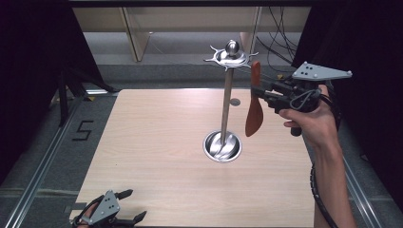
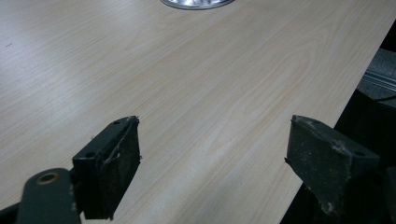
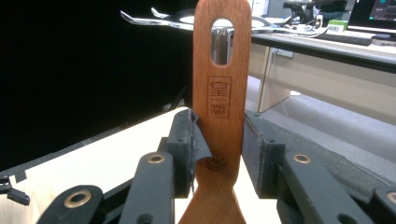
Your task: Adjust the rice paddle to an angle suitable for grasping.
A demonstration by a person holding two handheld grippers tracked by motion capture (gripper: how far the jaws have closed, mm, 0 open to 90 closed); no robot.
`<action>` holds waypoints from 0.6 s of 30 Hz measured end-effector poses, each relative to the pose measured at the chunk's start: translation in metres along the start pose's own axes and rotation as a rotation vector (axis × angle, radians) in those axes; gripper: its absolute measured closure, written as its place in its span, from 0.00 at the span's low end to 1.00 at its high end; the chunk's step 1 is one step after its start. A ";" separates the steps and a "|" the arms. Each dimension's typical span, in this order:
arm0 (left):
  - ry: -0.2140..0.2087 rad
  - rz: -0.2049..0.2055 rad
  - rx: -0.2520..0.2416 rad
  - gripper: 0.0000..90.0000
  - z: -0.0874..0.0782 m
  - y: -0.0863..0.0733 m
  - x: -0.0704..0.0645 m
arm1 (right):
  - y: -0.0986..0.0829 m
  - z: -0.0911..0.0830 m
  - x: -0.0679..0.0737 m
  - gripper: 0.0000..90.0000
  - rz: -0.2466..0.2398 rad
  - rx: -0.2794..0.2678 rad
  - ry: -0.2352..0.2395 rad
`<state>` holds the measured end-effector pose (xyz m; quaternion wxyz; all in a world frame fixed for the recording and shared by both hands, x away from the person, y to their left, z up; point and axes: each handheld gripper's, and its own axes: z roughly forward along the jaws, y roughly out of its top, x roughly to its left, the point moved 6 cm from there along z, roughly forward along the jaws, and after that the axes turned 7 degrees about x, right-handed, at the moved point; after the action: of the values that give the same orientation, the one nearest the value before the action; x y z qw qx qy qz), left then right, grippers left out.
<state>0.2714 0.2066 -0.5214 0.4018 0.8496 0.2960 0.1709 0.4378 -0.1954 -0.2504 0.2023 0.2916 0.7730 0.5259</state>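
**A:** Where is the wooden spatula (image 1: 254,107) at this moment?

**B:** In the air, over the far right part of the bench (image 1: 157,142). The right hand-held gripper (image 1: 260,90) pinches it by the handle, with the blade hanging down and the handle end pointing up. In the right gripper view the two black jaws press on either side of the handle (image 3: 219,107), just below a stamped mark, and the slotted hanging hole (image 3: 222,41) sits above them.

**A:** How close is it to the utensil stand (image 1: 227,102)?

**B:** Just beside it, to the right of the steel pole. The handle end is near the ring of hooks (image 1: 231,57) at the top, but I cannot tell if it touches one. The stand's round base (image 1: 222,146) rests on the bench, a little below the blade's tip in the high view.

**A:** And the left hand-held gripper (image 1: 128,205)?

**B:** Low at the near left corner of the bench, well apart from the stand. Its jaws are spread wide with nothing between them, over bare wood.
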 end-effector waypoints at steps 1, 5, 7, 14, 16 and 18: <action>-0.001 -0.011 -0.012 0.19 0.001 0.001 -0.001 | 0.000 0.001 0.001 0.75 0.008 0.008 0.007; 0.003 0.007 -0.019 0.19 0.000 0.001 0.001 | 0.000 0.005 0.001 0.75 -0.002 0.015 0.002; 0.005 0.027 0.007 0.19 -0.001 0.000 0.002 | 0.000 0.007 0.001 0.75 0.002 0.022 0.007; 0.003 0.000 0.014 0.19 -0.001 -0.001 0.001 | 0.002 0.012 0.000 0.75 0.009 0.020 0.009; 0.004 0.003 0.012 0.19 -0.001 -0.001 0.001 | 0.000 0.014 0.001 0.75 0.031 0.032 0.015; -0.002 -0.009 -0.001 0.19 0.000 0.000 -0.001 | 0.001 0.015 0.000 0.75 0.020 0.024 0.017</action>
<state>0.2709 0.2064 -0.5216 0.4033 0.8482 0.2994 0.1681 0.4469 -0.1846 -0.2551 0.1871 0.2971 0.7780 0.5210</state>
